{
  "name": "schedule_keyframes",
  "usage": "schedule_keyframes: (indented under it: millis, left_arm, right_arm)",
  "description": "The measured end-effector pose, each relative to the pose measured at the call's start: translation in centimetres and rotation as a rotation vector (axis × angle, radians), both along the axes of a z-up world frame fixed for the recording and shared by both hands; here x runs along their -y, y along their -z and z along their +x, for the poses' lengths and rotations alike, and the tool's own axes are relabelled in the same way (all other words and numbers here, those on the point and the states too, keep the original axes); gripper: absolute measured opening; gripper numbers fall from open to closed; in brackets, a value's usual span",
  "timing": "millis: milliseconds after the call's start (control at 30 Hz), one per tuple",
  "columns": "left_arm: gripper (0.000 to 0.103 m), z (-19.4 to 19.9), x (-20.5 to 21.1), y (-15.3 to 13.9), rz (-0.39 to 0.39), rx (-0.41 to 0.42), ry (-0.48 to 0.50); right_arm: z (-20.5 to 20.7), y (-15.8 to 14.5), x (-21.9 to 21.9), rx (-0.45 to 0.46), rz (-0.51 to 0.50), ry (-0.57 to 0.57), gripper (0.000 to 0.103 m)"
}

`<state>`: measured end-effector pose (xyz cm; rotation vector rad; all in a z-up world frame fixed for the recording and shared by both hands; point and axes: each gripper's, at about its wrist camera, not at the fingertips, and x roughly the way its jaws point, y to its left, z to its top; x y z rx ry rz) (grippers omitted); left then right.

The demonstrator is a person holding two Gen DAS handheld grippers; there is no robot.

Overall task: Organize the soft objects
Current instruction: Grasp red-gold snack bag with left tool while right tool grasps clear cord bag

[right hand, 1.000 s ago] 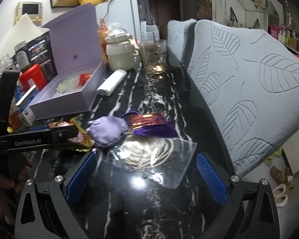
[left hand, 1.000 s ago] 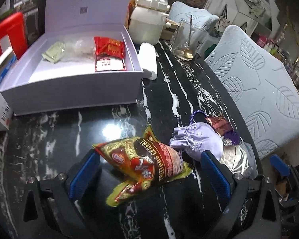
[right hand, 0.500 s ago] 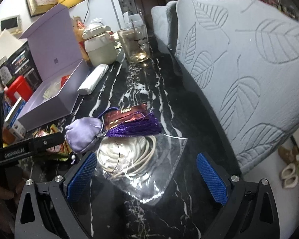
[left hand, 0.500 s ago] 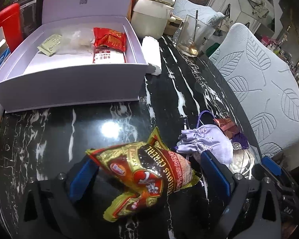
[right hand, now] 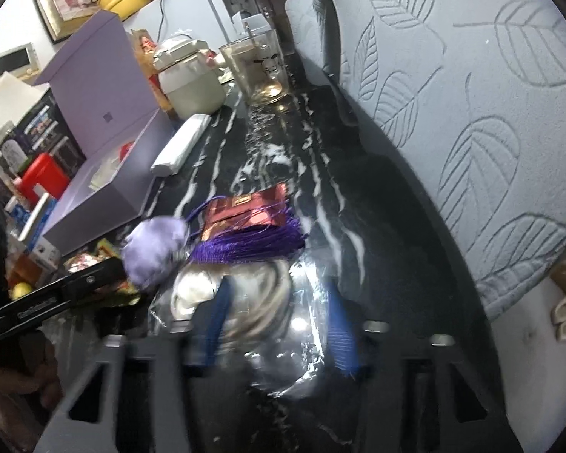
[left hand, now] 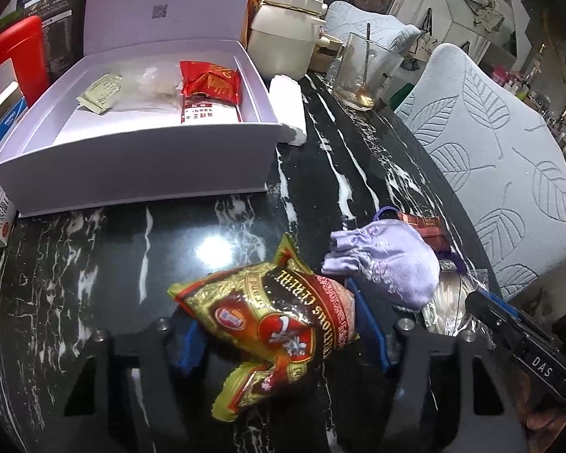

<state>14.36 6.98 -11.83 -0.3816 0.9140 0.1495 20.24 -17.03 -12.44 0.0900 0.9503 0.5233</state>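
A red and gold cereal packet point(left hand: 279, 317) sits between the blue pads of my left gripper point(left hand: 281, 336). Its jaws are closing and both pads press the packet's sides. My right gripper point(right hand: 281, 328) is closing too, with its pads on a clear bag point(right hand: 260, 302) holding a coiled white cord; this view is blurred. A lilac pouch point(left hand: 388, 268) with a purple tassel point(right hand: 249, 245) lies between the two packets, against a red-brown sachet point(right hand: 249, 207). The open lilac box point(left hand: 139, 158) stands at the far left with a red packet point(left hand: 209, 90) inside.
The table is black marble point(left hand: 105, 264). Behind the box stand a cream pot point(left hand: 286, 37), a white roll point(left hand: 288, 109) and a glass with a spoon point(left hand: 366, 71). A grey leaf-pattern chair point(left hand: 502, 173) lines the table's right edge. Cartons crowd the left.
Both grippers went from wide open to closed in: the left onto the cereal packet, the right onto the clear bag. The right gripper moved forward and down over the bag.
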Motion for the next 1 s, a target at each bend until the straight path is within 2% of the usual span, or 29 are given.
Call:
schedule_keyframes:
  millis: [200,333,833,867,900,933,967,1000]
  left_arm:
    - [0.064,-1.2,0.3,-0.3,0.006,-0.016,0.016]
    - [0.064,-2.8,0.8,-0.4,0.007,-0.024,0.026]
    - [0.064,-8.8,2.8,-0.5,-0.001,-0.046,0.105]
    - [0.064,-9.0,2.7,-0.5,-0.002,-0.046,0.105]
    - [0.064,-9.2,2.6,-0.5,-0.003,-0.046,0.105]
    - [0.064,-9.4,2.5,-0.6,-0.002,-0.045,0.103]
    - [0.064,-9.5,2.3,-0.6,-0.001,-0.045,0.099]
    - [0.064,-9.6,2.1,-0.6,0.001,-0.044,0.094]
  right_arm:
    - [-1.6,-0.7,-0.2,0.034,-0.034,-0.039,0.024]
    - [-3.1,-0.8,-0.1,0.049,-0.069,-0.075,0.024]
    - [-8.3,-0.9,0.9,0.04,-0.072,-0.168,0.025]
    - [-8.5,-0.9,0.9,0.04,-0.069,-0.16,0.027]
    - [-8.6,-0.9,0.9,0.043,-0.068,-0.143,0.044]
    - [-8.6,-0.9,1.1,0.043,-0.065,-0.126,0.082]
    - [-8.6,-0.8,1.1,0.035,-0.059,-0.1,0.098]
    - [-8.6,-0.7,1.1,0.029,-0.048,-0.082,0.102]
